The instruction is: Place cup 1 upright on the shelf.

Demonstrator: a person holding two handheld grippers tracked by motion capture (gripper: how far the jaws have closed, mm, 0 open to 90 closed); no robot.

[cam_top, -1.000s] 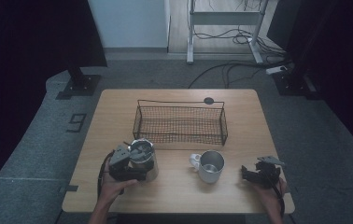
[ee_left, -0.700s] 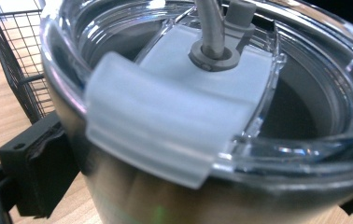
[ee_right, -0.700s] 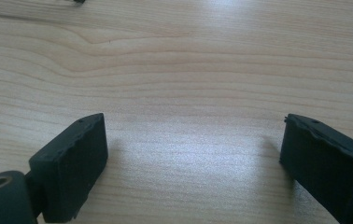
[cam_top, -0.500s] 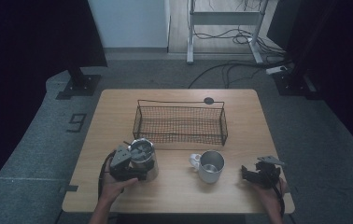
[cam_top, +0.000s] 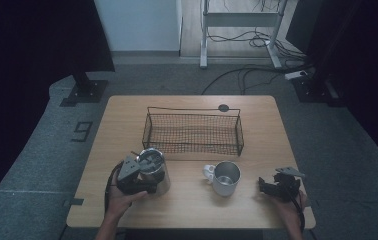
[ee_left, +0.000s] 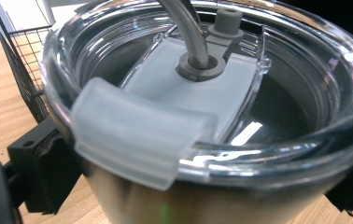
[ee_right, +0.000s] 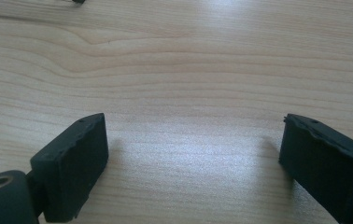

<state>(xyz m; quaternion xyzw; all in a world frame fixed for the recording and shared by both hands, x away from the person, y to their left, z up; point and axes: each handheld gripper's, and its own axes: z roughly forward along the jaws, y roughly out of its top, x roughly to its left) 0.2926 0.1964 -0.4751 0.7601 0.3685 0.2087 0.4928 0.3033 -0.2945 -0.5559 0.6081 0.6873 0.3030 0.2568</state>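
Note:
A steel tumbler (cam_top: 155, 169) with a clear lid (ee_left: 202, 93) and a bent straw (ee_left: 186, 28) stands at the front left of the wooden table (cam_top: 187, 212). My left gripper (cam_top: 146, 184) is shut on its body, one black jaw on each side, with a hand behind it. A steel mug (cam_top: 226, 178) with a white handle stands in the middle front. My right gripper (cam_top: 263, 186) hovers low near the table's front right corner. In the right gripper view, the right gripper (ee_right: 193, 163) stands open over bare wood; its jaws have just been closing slightly with nothing between them.
A black wire basket (cam_top: 192, 111) stands across the middle of the table behind the tumbler and mug; its corner (ee_left: 20, 70) is close to the tumbler. A small dark disc (cam_top: 223, 107) lies by the far edge. Grey carpet surrounds the table.

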